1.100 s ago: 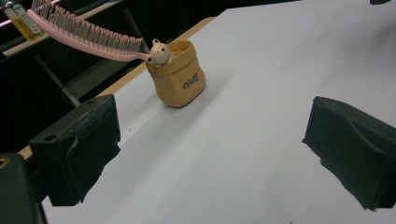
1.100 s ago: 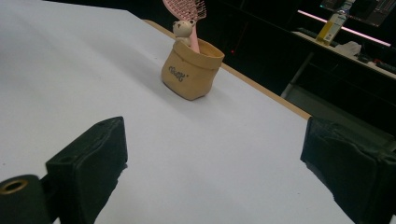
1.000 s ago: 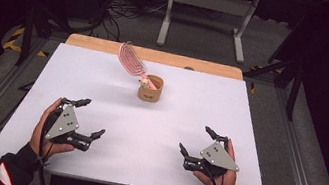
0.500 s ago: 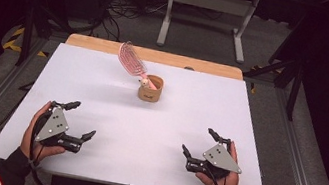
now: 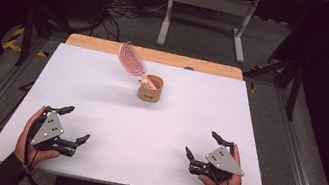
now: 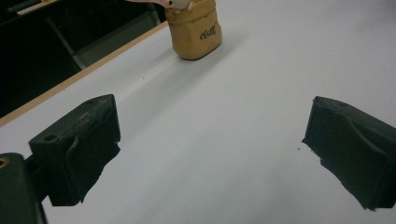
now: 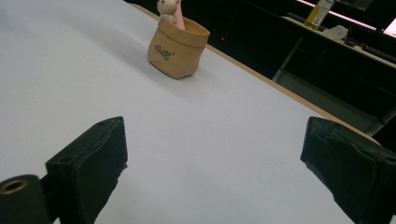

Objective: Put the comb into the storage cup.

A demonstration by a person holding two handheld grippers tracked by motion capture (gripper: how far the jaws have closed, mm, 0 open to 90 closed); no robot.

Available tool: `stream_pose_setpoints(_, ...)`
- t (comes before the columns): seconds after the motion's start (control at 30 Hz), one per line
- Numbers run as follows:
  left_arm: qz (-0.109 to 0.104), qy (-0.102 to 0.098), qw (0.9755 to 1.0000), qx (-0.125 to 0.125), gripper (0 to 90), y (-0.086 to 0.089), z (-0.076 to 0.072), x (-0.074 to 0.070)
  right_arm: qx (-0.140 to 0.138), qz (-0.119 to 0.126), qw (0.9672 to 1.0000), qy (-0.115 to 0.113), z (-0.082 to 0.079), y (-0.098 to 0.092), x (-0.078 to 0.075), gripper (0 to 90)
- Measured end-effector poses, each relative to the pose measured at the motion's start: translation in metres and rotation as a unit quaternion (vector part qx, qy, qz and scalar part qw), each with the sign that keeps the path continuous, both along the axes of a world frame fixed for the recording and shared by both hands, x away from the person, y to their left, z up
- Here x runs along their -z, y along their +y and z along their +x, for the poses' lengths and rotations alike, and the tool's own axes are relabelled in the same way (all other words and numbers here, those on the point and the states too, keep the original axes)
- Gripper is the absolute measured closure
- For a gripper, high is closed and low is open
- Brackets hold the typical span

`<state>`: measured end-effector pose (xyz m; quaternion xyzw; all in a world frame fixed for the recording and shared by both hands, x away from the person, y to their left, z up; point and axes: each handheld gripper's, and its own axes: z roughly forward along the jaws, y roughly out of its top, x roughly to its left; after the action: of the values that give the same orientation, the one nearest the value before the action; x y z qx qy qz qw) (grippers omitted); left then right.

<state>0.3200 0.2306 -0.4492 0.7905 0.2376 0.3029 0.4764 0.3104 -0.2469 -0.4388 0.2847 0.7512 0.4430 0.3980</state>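
Both grippers are held low over the near part of the white table (image 5: 102,87), each in a hand. The left gripper (image 5: 75,124) is seen at about 7 o'clock in the high view, jaws spread wide and nothing between them; in the left gripper view bare tabletop is seen between its two black pads (image 6: 79,149). The right gripper (image 5: 204,146) is found at about 5 o'clock, likewise released, jaws apart and nothing gripped. The two grippers are kept well apart from each other.

Up toward 12 o'clock from both, near the middle of the table's far half, the small tan pot (image 5: 151,88) is seen standing upright. A pink hairbrush (image 5: 130,58) is propped in it, handle down inside the pot, head tilted out toward 10 o'clock above the rim. A little pale figure (image 7: 166,8) is noticed at the pot's rim beside the brush handle. Dark lettering is shown on the pot's side, too small to be read.

The pot is well clear of both grippers. Beyond the table's far edge a wooden strip (image 5: 197,64) is visible.
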Motion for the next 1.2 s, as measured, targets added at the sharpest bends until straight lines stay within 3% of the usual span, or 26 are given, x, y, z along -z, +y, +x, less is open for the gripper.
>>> stream_pose_setpoints(0.47, -0.008, 0.033, 0.999, -0.027, 4.6, 0.018, -0.007, 0.017, 0.02, 0.015, 0.9994, 0.024, -0.006, -0.017, 0.01, 6.7)
stream_pose_setpoints(0.9, -0.017, 0.028, 0.9988, -0.037, 4.6, 0.02, -0.006, 0.015, 0.018, 0.014, 0.9995, 0.024, -0.004, -0.018, 0.011, 6.4)
stream_pose_setpoints(1.2, -0.028, 0.023, 0.9989, -0.031, 4.6, 0.021, -0.008, 0.012, 0.017, 0.012, 0.9997, 0.015, -0.007, -0.017, 0.009, 6.4)
